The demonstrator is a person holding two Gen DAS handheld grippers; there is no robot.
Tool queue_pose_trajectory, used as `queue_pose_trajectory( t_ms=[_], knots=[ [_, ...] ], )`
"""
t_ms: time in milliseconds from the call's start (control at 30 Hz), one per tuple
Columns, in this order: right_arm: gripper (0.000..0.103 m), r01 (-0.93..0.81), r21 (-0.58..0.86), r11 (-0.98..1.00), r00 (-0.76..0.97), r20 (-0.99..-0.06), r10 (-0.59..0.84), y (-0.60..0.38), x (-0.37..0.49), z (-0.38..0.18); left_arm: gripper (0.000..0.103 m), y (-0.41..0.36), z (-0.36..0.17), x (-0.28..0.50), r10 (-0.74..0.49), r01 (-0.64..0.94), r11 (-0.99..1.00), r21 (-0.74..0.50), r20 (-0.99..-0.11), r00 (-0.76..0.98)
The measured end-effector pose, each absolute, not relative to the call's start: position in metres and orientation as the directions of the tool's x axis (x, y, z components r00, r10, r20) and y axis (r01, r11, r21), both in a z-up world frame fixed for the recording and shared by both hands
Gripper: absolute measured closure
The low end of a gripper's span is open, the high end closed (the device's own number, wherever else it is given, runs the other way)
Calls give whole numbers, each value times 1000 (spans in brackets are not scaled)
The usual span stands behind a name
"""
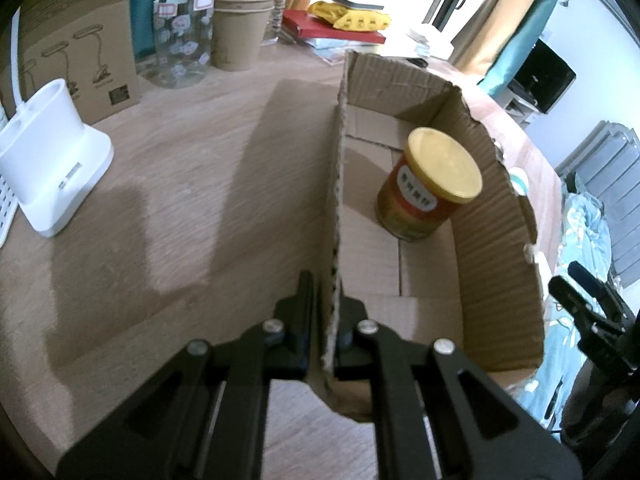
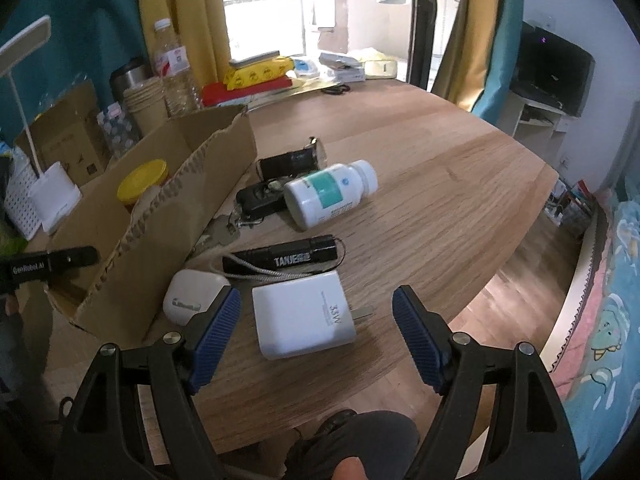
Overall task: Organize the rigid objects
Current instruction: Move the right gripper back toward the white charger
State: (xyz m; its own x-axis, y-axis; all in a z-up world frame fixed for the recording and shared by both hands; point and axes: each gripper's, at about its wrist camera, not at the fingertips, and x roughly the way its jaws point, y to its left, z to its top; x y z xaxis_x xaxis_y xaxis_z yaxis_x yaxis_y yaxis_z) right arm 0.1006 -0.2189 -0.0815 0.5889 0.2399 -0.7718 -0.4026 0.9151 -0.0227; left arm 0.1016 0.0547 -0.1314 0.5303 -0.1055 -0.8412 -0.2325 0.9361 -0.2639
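My left gripper (image 1: pixel 329 300) is shut on the left wall of an open cardboard box (image 1: pixel 335 184). A yellow-lidded red tin (image 1: pixel 430 184) stands inside the box; it also shows in the right wrist view (image 2: pixel 142 182). My right gripper (image 2: pixel 316 336) is open, just above a white charger block (image 2: pixel 302 320) on the wooden table (image 2: pixel 440 184). Beside the box (image 2: pixel 168 216) lie a white earbud case (image 2: pixel 192 296), a black flashlight (image 2: pixel 288 258), a white pill bottle (image 2: pixel 330 192), keys with a black fob (image 2: pixel 256 200) and a black cylinder (image 2: pixel 290 162).
A white stand (image 1: pixel 52 168), a brown carton (image 1: pixel 76 40), a glass jar (image 1: pixel 182 40) and stacked paper cups (image 1: pixel 240 20) line the table's far side. Books and yellow packets (image 2: pixel 256 76) lie at the back. The table edge (image 2: pixel 500 272) drops to the floor at right.
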Motion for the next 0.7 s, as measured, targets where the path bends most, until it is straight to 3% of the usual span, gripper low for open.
queue_pose_trajectory(
  t_ms=[567, 700],
  knots=[
    [23, -498, -151, 854, 568, -801, 189, -195, 110, -104, 96, 56, -132, 101, -106, -237, 934, -267, -842, 528],
    [34, -506, -171, 845, 560, -810, 171, -192, 112, -108, 96, 56, -132, 101, -104, -237, 935, -264, -843, 528]
  ],
)
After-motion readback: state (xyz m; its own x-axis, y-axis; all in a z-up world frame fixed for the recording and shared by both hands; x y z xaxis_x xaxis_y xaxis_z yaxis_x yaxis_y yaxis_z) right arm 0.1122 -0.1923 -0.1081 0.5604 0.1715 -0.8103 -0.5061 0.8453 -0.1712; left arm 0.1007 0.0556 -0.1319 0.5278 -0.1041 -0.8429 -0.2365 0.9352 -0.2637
